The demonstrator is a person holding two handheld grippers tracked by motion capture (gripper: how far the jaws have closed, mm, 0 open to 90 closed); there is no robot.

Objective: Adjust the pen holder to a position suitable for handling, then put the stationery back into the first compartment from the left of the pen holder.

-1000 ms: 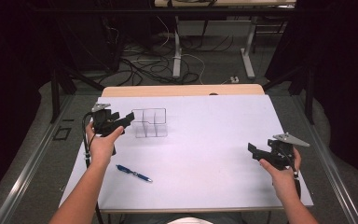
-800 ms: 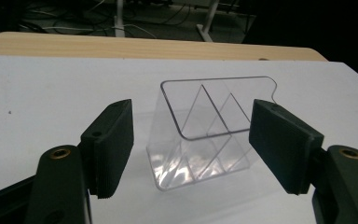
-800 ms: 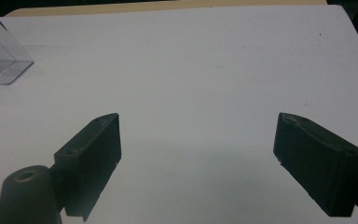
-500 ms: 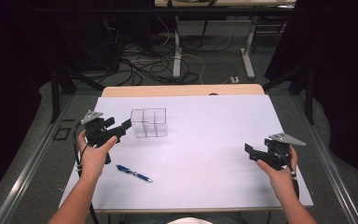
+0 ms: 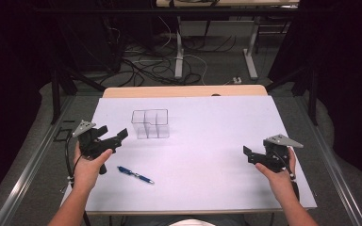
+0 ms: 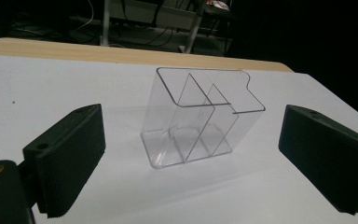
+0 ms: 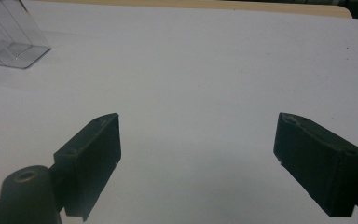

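A clear plastic organizer (image 5: pixel 151 124) with several compartments stands upright on the white table (image 5: pixel 207 122), left of centre. It appears again ahead of the left jaws (image 6: pixel 200 121) and at the top left corner of the right gripper view (image 7: pixel 9 35). A blue pen (image 5: pixel 135 174) lies flat near the front left. My left gripper (image 5: pixel 118 135) hovers open just left of the organizer, pointing at it, nothing between its jaws. My right gripper (image 5: pixel 247 154) is held open over the right side of the table, far from both objects.
A wooden tabletop edge (image 5: pixel 184 91) shows behind the white sheet. Beyond it are desk legs and tangled cables (image 5: pixel 169 61) on the floor. Metal rails (image 5: pixel 28 160) run along both sides of the table.
My left gripper has drawn back toward the front left, away from the organizer. The right gripper shifted slightly left. The organizer and pen have stayed put.
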